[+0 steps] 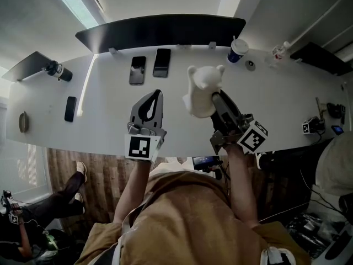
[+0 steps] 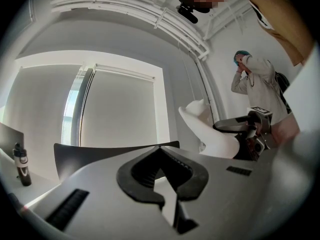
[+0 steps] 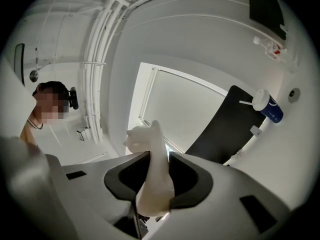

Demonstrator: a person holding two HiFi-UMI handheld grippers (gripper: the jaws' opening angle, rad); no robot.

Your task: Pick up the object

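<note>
**Object.** The white bear-shaped figure (image 1: 203,90) sits over the middle of the desk (image 1: 287,104), right of centre. Its eared end points to the far side and its broader base is nearest the person. The head view does not show whether it is clear of the desk top. Judged from the right gripper view, where only wall and window show behind it, it is probably raised.

**Relation to jaws.** The right gripper (image 1: 216,99) has the figure directly between its jaws, which are closed on the lower body. The pads press both flanks. The long axis runs along the jaws and out past the tips, so most of the figure overhangs on the far side. The hold is low, and tipping forward is the risk to watch.

**Other gripper.** The left gripper (image 1: 156,95) is just left of the figure and apart from it. Its jaws are together at the tips, with nothing between them.

**Surroundings.** Two phones (image 1: 149,66) lie farther out on the desk. A cup (image 1: 237,49) stands at the far right.
</note>
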